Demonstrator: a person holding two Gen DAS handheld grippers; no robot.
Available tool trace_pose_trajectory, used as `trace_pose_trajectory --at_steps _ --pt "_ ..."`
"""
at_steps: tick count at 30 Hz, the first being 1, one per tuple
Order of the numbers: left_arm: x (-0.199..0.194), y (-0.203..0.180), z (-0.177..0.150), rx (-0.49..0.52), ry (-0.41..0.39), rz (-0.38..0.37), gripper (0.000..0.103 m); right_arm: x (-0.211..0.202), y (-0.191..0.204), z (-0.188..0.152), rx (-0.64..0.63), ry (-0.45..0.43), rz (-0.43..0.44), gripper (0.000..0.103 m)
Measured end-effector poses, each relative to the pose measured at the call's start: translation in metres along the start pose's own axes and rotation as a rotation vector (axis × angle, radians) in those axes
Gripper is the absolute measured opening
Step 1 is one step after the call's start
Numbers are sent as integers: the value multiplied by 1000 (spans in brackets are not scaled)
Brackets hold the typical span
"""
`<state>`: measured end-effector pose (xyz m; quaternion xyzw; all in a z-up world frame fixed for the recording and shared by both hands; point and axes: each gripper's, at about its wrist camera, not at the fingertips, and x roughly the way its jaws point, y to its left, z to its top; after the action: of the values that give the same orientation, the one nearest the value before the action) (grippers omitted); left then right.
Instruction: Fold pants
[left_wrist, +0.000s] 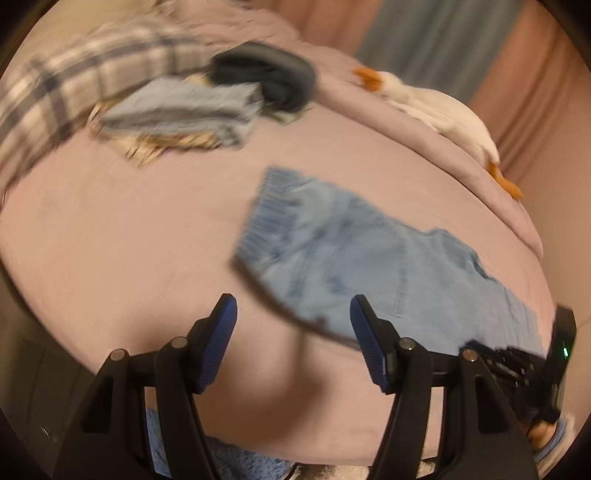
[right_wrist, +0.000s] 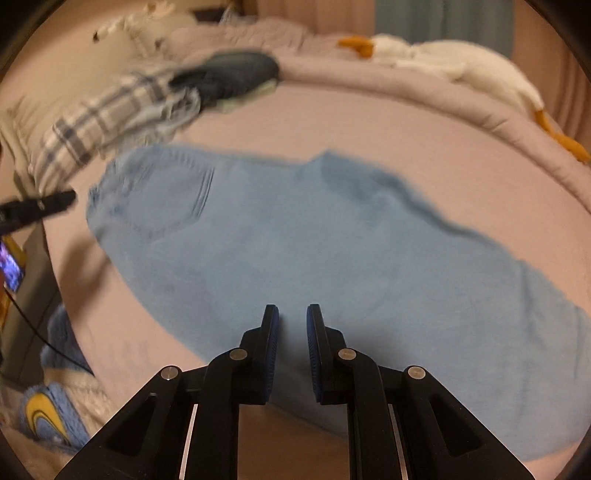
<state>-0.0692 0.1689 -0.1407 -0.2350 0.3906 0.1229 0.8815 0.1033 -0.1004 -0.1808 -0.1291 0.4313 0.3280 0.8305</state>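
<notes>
Both tongs hover over the bed with nothing held. On the left tongs (left_wrist: 293, 306) the blue pads stand well apart, with bare sheet and one edge of the pants showing in the gap. On the right tongs (right_wrist: 292, 314) the pads are drawn close together, with only a narrow slit between them and no cloth caught there.

Light blue denim pants (right_wrist: 332, 258) lie spread flat on the pink bed sheet (left_wrist: 122, 240). In the right wrist view the waistband and a back pocket sit toward the left, and the cloth runs out to the right and toward the camera, reaching past the tongs. The far edge of the pants is uneven, with a small raised fold near its middle.

Bare sheet lies open beyond that far edge and to the left of the pants in the left wrist view. Farther back, along the bed's rim, sit a plaid blanket (left_wrist: 85, 88), a pile of folded clothes (left_wrist: 177, 110) with a dark garment (left_wrist: 266, 81) just beside it, and a white plush goose (left_wrist: 443, 110) with orange feet. All of these lie well apart from the pants.
</notes>
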Motion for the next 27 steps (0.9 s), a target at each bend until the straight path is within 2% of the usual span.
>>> trace_pose_trajectory --at_steps 2,6,10,13,17,21,23,24,25,27 --pt "6 17 -2 -79 29 -31 63 -9 8 -7 -22 -17 -9 14" --pt "9 38 1 -219 34 -123 62 -25 5 -3 44 -24 143 14" --pt "7 53 13 -320 -2 -218 62 -32 -1 -3 106 -67 145 14" --pt "8 55 20 -336 -13 -209 62 -34 0 -2 123 -77 134 14" --pt "14 56 21 -351 13 -239 62 -35 8 -1 108 -95 128 14" --pt "23 52 23 -334 32 -227 61 -36 6 -3 100 -91 129 14" --pt "31 51 25 -338 40 -204 46 -34 3 -4 109 -83 131 14" --pt "34 50 27 -340 45 -191 30 -33 3 -4 114 -80 134 14" --pt "35 49 28 -340 44 -188 25 -33 2 -4 118 -79 137 14" --pt "29 40 32 -305 12 -161 23 -32 3 -2 116 -78 133 14"
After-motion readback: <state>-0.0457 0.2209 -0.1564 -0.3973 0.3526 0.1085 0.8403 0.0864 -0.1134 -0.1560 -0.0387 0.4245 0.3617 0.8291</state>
